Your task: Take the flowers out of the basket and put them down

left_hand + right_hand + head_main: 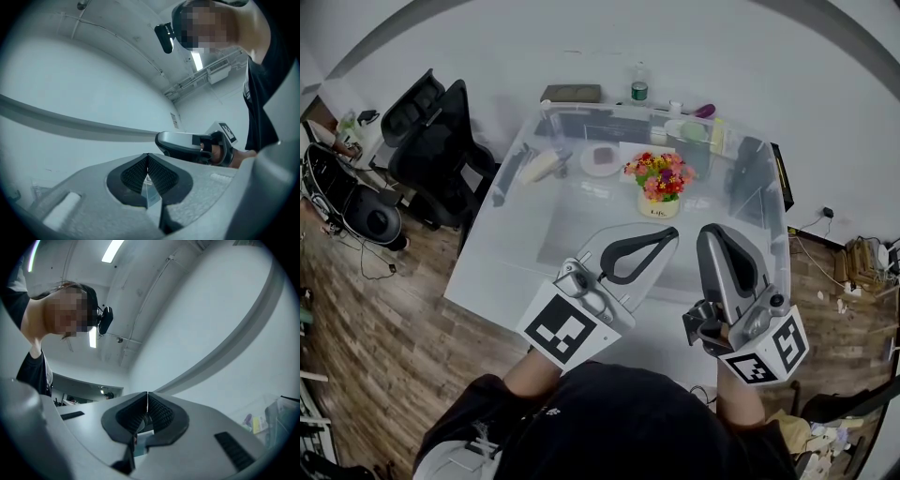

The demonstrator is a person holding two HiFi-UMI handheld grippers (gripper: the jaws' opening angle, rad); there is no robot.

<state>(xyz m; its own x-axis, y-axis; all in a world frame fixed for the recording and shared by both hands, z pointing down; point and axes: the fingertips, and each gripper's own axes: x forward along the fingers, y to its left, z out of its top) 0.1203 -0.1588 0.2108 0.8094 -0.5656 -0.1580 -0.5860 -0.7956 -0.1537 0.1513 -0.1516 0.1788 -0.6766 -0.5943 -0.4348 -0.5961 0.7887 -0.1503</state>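
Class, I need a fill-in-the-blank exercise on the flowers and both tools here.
The flowers stand in the ___ on the table.
The jaws of the left tool are ___.
The right tool holds ___.
In the head view, the black chair stands ___ of the table.
Missing: basket; shut; nothing; left.
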